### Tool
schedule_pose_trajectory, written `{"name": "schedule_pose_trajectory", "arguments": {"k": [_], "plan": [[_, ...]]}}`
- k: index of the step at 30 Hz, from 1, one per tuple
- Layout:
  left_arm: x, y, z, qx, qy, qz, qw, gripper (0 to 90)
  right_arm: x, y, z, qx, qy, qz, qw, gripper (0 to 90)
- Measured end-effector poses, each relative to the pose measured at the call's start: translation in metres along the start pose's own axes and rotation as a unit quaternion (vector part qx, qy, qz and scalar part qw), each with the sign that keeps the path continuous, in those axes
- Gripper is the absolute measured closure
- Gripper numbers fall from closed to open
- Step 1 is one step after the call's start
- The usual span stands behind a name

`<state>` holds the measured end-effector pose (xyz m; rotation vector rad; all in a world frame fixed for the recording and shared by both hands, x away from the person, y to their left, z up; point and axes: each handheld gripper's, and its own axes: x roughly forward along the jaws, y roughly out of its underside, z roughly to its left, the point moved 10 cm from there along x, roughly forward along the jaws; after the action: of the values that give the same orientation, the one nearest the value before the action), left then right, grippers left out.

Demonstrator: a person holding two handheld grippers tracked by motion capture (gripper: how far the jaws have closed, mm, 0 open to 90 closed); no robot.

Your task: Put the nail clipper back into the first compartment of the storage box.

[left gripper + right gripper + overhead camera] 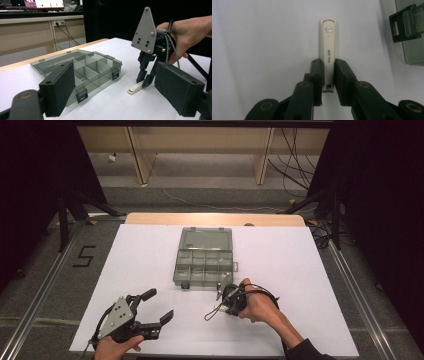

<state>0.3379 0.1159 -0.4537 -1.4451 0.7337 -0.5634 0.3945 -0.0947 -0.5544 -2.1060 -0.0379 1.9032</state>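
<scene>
A cream nail clipper (328, 42) with small print and a pink mark lies on the white table top, pointing away from my right gripper (328, 62). The gripper's two black jaws press on both sides of the clipper's near end. In the left gripper view the right gripper (144, 81) stands nearly upright over the nail clipper (135, 88), just right of the box. My left gripper (160, 305) is at the near left of the table, wide open with nothing between its pads (60, 92).
A clear grey compartment box (205, 257) lies open at the table's middle, lid laid back, with black latches (82, 95) on its near side. One latch corner (404, 23) lies close to the clipper. The white sheet (300, 270) covers the table.
</scene>
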Motion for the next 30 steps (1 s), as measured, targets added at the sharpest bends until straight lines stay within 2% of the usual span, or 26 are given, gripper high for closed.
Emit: {"name": "schedule_pose_trajectory", "arguments": {"k": [5, 6, 7, 11, 16, 17, 19, 21, 23, 30], "plan": [[0.000, -0.001, 0.001, -0.001, 0.000, -0.002, 1.0000, 16.2, -0.006, -0.007, -0.004, -0.005, 0.025, -0.020, 0.9995, 77.3], [-0.001, -0.001, 0.001, -0.001, -0.001, -0.001, 1.0000, 16.2, -0.009, -0.011, -0.002, 0.008, 0.023, -0.039, 0.9989, 77.3], [-0.001, -0.001, 0.001, 0.000, -0.001, -0.002, 1.0000, 16.3, -0.013, -0.014, -0.003, 0.003, 0.027, -0.051, 0.9983, 77.3], [-0.001, -0.001, 0.001, 0.000, -0.002, -0.002, 1.0000, 16.2, -0.024, -0.022, -0.010, 0.016, 0.049, -0.092, 0.9944, 77.3], [-0.001, -0.001, 0.001, 0.000, -0.002, -0.002, 1.0000, 16.2, -0.033, -0.034, -0.018, 0.025, 0.077, -0.149, 0.9856, 77.3], [-0.001, -0.001, 0.002, 0.000, -0.002, -0.003, 1.0000, 16.2, -0.037, -0.036, -0.018, 0.027, 0.075, -0.162, 0.9836, 77.3], [-0.001, -0.001, 0.001, 0.000, -0.002, -0.003, 1.0000, 16.2, -0.039, -0.039, -0.022, 0.031, 0.085, -0.177, 0.9802, 77.3], [-0.001, -0.001, 0.001, 0.000, -0.002, -0.002, 1.0000, 16.3, -0.042, -0.043, -0.023, 0.042, 0.082, -0.193, 0.9768, 77.3], [0.000, 0.000, 0.002, -0.001, -0.003, -0.002, 1.0000, 16.2, -0.045, -0.046, -0.027, 0.051, 0.090, -0.210, 0.9722, 77.3], [0.001, 0.000, 0.002, -0.004, -0.001, -0.005, 1.0000, 16.3, -0.049, -0.057, -0.041, 0.080, 0.094, -0.248, 0.9608, 77.3]]}}
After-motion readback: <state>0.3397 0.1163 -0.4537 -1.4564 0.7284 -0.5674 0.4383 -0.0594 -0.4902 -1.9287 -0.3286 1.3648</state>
